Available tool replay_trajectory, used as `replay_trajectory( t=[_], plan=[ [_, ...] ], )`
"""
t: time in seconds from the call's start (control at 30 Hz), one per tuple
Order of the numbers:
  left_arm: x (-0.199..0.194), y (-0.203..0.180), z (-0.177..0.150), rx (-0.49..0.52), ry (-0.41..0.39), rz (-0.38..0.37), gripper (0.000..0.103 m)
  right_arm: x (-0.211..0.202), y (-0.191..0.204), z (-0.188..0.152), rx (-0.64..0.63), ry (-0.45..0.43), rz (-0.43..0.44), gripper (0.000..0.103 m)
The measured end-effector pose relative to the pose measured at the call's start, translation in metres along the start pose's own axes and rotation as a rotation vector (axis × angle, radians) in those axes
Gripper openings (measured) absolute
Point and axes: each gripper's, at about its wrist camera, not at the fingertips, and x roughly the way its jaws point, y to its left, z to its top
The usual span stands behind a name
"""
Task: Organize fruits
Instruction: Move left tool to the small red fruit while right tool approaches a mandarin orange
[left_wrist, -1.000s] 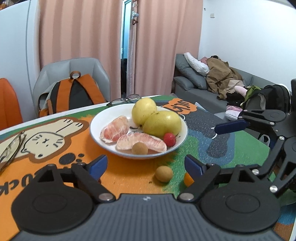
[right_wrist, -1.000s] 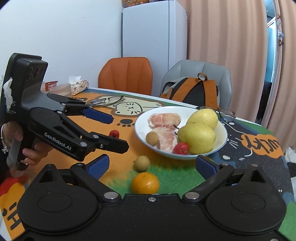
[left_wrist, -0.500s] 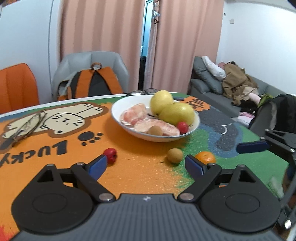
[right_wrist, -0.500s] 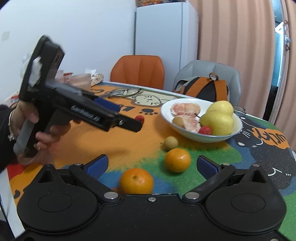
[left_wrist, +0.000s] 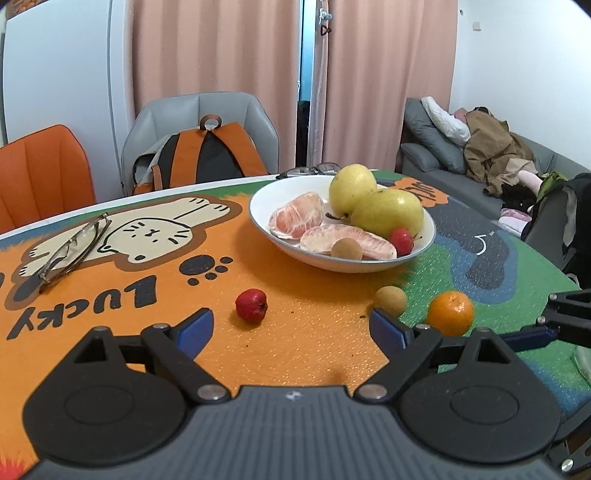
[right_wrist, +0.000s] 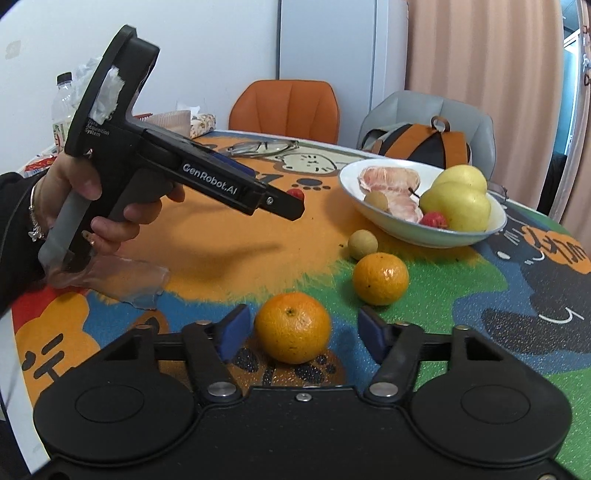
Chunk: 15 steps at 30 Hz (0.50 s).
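A white bowl (left_wrist: 424, 243) holds two yellow pears (left_wrist: 388, 212), peeled pomelo pieces (left_wrist: 295, 218), a small red fruit and a longan. Loose on the mat lie a red fruit (left_wrist: 251, 305), a longan (left_wrist: 389, 300) and an orange (left_wrist: 450, 312). My left gripper (left_wrist: 291, 328) is open over the bare mat, the red fruit just beyond its left pad. In the right wrist view a nearer orange (right_wrist: 292, 326) sits between the closing jaws of my right gripper (right_wrist: 304, 332); the left pad is almost on it and a gap shows at the right pad. A second orange (right_wrist: 380, 278) lies behind.
Glasses (left_wrist: 70, 247) lie on the cartoon cat mat (left_wrist: 147, 236). An orange chair (left_wrist: 40, 181) and a grey chair with a backpack (left_wrist: 203, 155) stand behind the round table. A hand (right_wrist: 107, 229) holds the left gripper. A bottle (right_wrist: 64, 103) stands far left.
Both views pulled back from the bowl, bringing the loose fruits into sight. The right gripper's jaws narrowed around the nearer orange. The left gripper stayed open.
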Motion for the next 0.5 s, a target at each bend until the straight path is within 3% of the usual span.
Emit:
replay_trajectory(
  t=[0.03,0.3,0.37,0.5],
  plan=[
    [0.002,0.001,0.000,0.001,0.006,0.001,0.090,0.001,0.000,-0.001,0.001,0.006,0.010,0.043],
    [0.018,0.009,0.001,-0.009,0.058,0.016,0.090,-0.001,0.008,-0.002,-0.025,0.007,0.008,0.042],
    [0.023,0.011,0.002,-0.004,0.070,0.047,0.087,-0.001,0.007,-0.002,-0.023,0.007,0.008,0.042],
    [0.028,0.016,0.004,-0.002,0.089,0.036,0.077,-0.001,0.006,-0.002,-0.016,0.005,0.008,0.042]
  ],
)
